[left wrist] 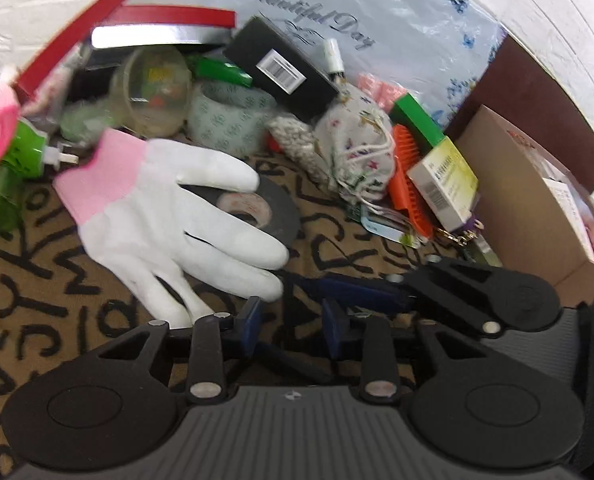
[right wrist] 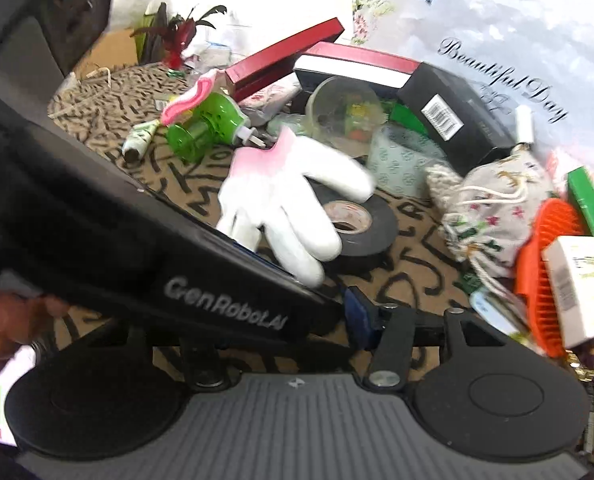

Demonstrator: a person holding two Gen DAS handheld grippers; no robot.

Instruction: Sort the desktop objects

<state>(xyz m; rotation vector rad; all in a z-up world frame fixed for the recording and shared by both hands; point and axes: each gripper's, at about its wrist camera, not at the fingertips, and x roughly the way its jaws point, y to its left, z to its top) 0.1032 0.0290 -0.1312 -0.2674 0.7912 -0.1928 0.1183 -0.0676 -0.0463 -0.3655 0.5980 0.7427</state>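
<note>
A white glove with a pink cuff (left wrist: 169, 216) lies on the patterned cloth, partly over a black tape roll (left wrist: 257, 208). My left gripper (left wrist: 293, 320) is open just in front of the glove's fingertips, empty. In the right wrist view the glove (right wrist: 281, 208) and tape roll (right wrist: 357, 224) sit ahead; the left gripper's body (right wrist: 137, 248) crosses in front and hides my right gripper's left finger. One blue right fingertip (right wrist: 361, 316) shows. The right gripper also appears in the left wrist view (left wrist: 349, 286), low over the cloth to the right.
Clutter behind: green plastic device (left wrist: 13, 160), clear cup (left wrist: 153, 92), patterned tape roll (left wrist: 225, 116), black box (left wrist: 281, 68), red-edged box (left wrist: 165, 28), drawstring pouch (left wrist: 353, 152), orange brush (left wrist: 409, 176), small carton (left wrist: 445, 184), cardboard box (left wrist: 537, 208), plastic bag (left wrist: 377, 12).
</note>
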